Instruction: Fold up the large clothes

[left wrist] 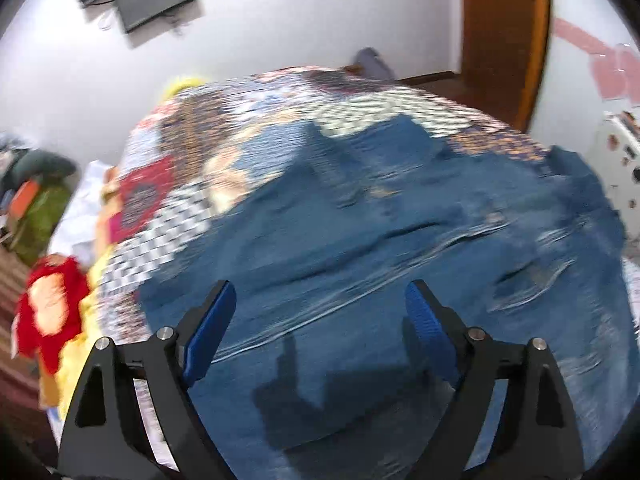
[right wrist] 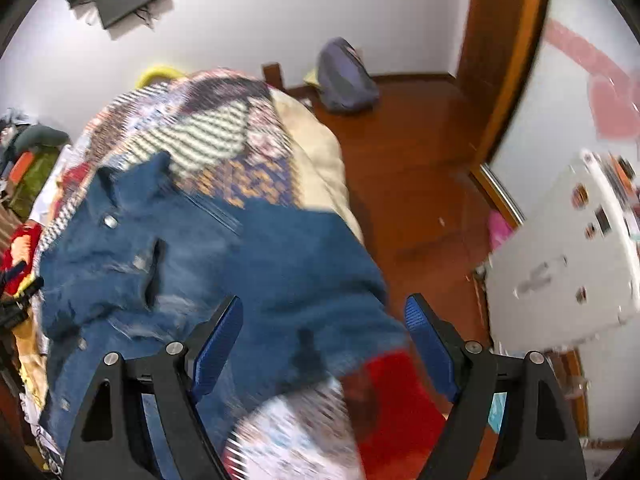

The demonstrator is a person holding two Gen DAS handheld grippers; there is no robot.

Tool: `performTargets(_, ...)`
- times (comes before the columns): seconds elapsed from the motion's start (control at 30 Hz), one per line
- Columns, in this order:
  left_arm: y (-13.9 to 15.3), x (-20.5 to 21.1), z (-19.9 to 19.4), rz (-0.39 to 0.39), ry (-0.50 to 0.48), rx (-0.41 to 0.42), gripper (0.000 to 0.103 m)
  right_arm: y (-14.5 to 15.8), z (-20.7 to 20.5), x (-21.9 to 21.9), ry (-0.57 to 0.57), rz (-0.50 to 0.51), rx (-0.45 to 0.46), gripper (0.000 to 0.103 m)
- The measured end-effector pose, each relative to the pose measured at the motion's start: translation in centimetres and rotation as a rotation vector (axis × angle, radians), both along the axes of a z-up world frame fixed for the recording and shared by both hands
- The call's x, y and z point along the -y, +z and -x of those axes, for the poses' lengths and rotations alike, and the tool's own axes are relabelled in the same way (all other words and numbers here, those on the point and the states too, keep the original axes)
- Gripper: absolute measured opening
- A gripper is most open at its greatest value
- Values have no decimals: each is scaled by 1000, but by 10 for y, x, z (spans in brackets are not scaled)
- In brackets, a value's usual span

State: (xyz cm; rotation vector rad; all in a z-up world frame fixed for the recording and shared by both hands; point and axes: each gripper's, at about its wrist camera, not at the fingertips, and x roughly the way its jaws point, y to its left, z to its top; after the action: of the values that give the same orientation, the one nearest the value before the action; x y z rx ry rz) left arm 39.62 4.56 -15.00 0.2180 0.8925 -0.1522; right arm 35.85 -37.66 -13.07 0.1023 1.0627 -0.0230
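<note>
A large blue denim jacket (left wrist: 360, 248) lies spread on a bed with a patchwork quilt (left wrist: 224, 136). In the right wrist view the denim jacket (right wrist: 224, 256) shows metal buttons and a collar at the far end, and its right edge hangs near the bed's side. My left gripper (left wrist: 320, 304) is open and empty, hovering over the jacket's near part. My right gripper (right wrist: 324, 316) is open and empty above the jacket's near right edge. Both views are motion-blurred.
A red and yellow garment (left wrist: 52, 312) lies at the bed's left. A red cloth (right wrist: 400, 400) sits under the right gripper. A wooden floor (right wrist: 416, 168), grey backpack (right wrist: 344, 76), wooden door frame (right wrist: 508, 60) and white cabinet (right wrist: 568, 256) lie to the right.
</note>
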Motion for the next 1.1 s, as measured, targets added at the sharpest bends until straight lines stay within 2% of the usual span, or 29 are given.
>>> performTargets(0.1,-14,30,-8,10,-39,-31,87,-21,11,23,-60,-48,-47,81)
performTargets(0.2,-31,49,-19,19,-52,-72,87,-46,17,44,-140,-163,-113,81)
performTargets(0.27,-43,58,-30,35,-37,-113,87,-64,19,55,-177,-248,-152,81)
performTargets(0.4,-66,59,-45,68,-2,-197,87,-92,17,66,-231,-340,-204,81)
performTargets(0.5,-79,63,-46,47,6,-199,88,-107,13,74,-276,-443,-208,81)
performTargets(0.67,-81,70,-38,15,-14,-175,88,-121,4,86,-350,-600,-165,81)
performTargets(0.83,-80,67,-37,35,-12,-177,88,-136,-4,84,-389,-652,-124,79)
performTargets(0.9,-80,67,-38,35,-11,-178,88,-138,-8,83,-412,-663,-106,73)
performTargets(0.97,-78,66,-37,38,-6,-182,88,-134,-11,80,-410,-657,-94,58)
performTargets(1.07,-72,59,-32,58,8,-180,87,-118,-15,72,-353,-629,-65,40)
performTargets(1.1,-69,57,-30,64,12,-175,87,-111,-15,69,-331,-610,-54,37)
